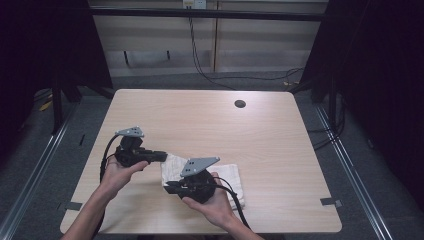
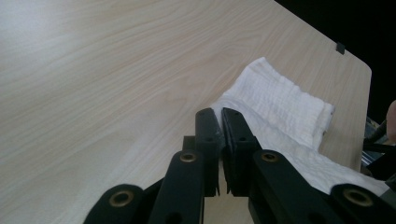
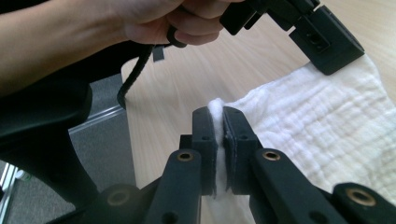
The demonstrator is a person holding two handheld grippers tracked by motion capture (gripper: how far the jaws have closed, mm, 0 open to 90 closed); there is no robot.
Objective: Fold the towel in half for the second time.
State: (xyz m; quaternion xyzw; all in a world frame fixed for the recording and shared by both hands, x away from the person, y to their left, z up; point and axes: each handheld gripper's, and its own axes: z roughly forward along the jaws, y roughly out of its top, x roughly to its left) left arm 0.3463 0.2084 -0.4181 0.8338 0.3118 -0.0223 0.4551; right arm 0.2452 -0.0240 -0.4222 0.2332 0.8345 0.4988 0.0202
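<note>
A white folded cloth lies near the front of the wooden table. My left gripper is shut on the cloth's far left corner; in the left gripper view the jaws pinch white fabric at my left gripper and the cloth stretches away to the right. My right gripper is shut on the near left corner; in the right gripper view a tuft of cloth pokes up between the closed jaws of my right gripper. Both corners are lifted a little off the table.
A round cable hole sits at the table's far right. Black tape marks lie by the front corners. Cables run across the floor beyond the table. The person's other hand and the left gripper's body hang above in the right gripper view.
</note>
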